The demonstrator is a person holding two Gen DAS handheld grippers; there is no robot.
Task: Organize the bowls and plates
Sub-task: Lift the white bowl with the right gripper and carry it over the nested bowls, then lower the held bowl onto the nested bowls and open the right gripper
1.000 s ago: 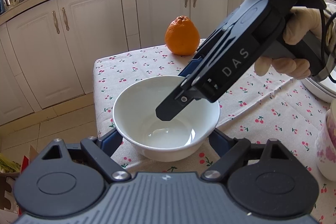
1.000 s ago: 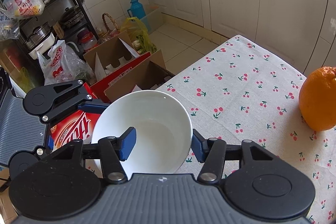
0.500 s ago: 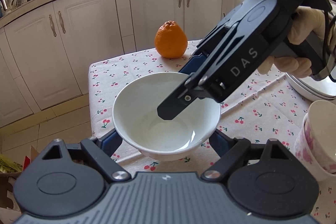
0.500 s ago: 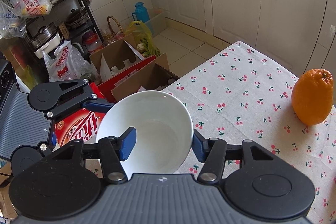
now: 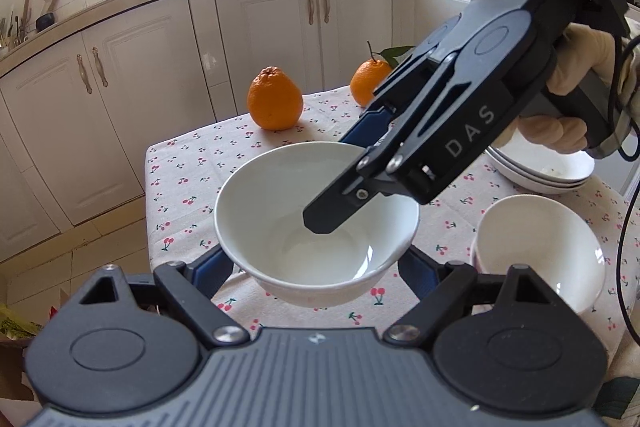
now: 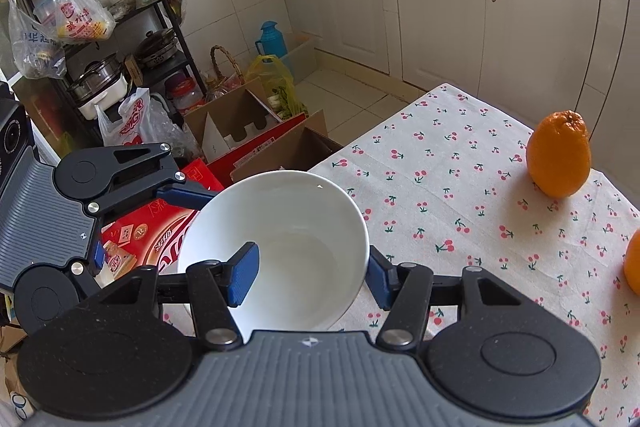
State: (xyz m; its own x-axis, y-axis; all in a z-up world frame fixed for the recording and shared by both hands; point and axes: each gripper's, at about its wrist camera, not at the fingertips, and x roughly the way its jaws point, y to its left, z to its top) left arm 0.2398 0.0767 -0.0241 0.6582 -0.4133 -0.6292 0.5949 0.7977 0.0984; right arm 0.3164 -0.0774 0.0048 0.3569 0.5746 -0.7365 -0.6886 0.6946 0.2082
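Checking the bowl (image 5: 260, 207) first: where is it sitting?

It is not sitting. It is hanging upright above the table's (image 5: 192, 179) near corner, partly overhanging the edge.

What is carrying it?

The left gripper (image 5: 314, 269) is clamping it, one blue finger pressing each side of the lower wall.

Is the right gripper (image 6: 312, 277) gripping it too?

It is reaching over the bowl with its jaws standing apart and straddling the wall. One finger is dipping inside the bowl and the other is waiting just outside the rim. I am not seeing the inner pad touching the wall.

What is lying around the bowl?

A second bowl (image 5: 540, 251) is standing just beside it on the right gripper's side. Stacked plates (image 5: 548, 175) are resting beyond that second bowl, partly hidden behind the hand. Beyond the bowl, a near orange (image 5: 274, 103) is standing on the cloth, and a far orange (image 5: 370, 81) is showing behind the right gripper.
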